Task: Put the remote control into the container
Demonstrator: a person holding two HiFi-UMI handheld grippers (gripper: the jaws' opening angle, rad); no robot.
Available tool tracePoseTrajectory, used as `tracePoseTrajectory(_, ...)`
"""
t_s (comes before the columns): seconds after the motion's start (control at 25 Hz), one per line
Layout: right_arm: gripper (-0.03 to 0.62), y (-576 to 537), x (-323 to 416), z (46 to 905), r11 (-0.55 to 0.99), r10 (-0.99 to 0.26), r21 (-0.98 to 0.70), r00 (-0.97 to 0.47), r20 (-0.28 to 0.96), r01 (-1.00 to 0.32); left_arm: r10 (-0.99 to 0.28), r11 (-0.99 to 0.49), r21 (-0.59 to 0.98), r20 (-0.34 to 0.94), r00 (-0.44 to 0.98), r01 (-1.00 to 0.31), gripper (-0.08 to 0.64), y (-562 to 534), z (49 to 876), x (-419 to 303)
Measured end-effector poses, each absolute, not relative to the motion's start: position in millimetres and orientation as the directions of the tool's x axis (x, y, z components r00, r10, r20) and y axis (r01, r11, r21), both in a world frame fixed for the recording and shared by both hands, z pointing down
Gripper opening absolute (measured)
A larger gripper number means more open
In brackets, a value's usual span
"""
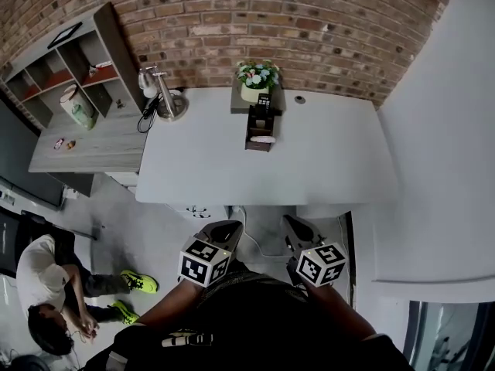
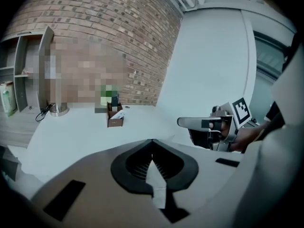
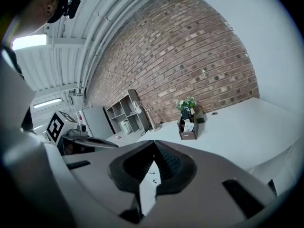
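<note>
A brown container (image 1: 259,132) stands at the far middle of the white table (image 1: 332,161). A black remote (image 1: 264,102) stands upright in its back part and a white remote (image 1: 263,139) lies across its front part. The left gripper view shows the same container (image 2: 114,121) with the white remote (image 2: 119,113); in the right gripper view the container (image 3: 188,130) is small and far. My left gripper (image 1: 227,227) and right gripper (image 1: 295,224) hang off the table's near edge, close to my body. Both are shut with nothing between the jaws.
A flower pot (image 1: 257,79) stands behind the container and a desk lamp (image 1: 165,99) at the table's far left corner. A grey shelf unit (image 1: 73,91) lies to the left. A person (image 1: 46,284) sits on the floor at lower left. A white wall (image 1: 448,130) borders the right.
</note>
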State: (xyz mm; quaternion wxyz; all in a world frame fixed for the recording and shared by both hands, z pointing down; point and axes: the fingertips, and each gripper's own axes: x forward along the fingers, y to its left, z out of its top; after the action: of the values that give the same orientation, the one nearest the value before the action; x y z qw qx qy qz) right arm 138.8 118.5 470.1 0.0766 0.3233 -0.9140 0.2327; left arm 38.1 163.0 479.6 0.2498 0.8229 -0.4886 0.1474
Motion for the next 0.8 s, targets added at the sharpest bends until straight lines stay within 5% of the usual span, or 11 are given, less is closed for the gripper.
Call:
tracePoseTrajectory(0.28,0.008,145.6,138.5,457.2,0.738,-0.507,-0.389,-0.834,0.218,-0.551,-0.779,-0.351,0.298,0.433,0.453,-0.888,0.005,181.7,467.3,45.6)
tracePoseTrajectory(0.8,0.008,178.7,155.4,481.0,0.713,-0.494,-0.422,-0.829,0.264,-0.56,-0.826,-0.242,0.351,0.414,0.381,-0.905,0.005,211.2,478.3,49.0)
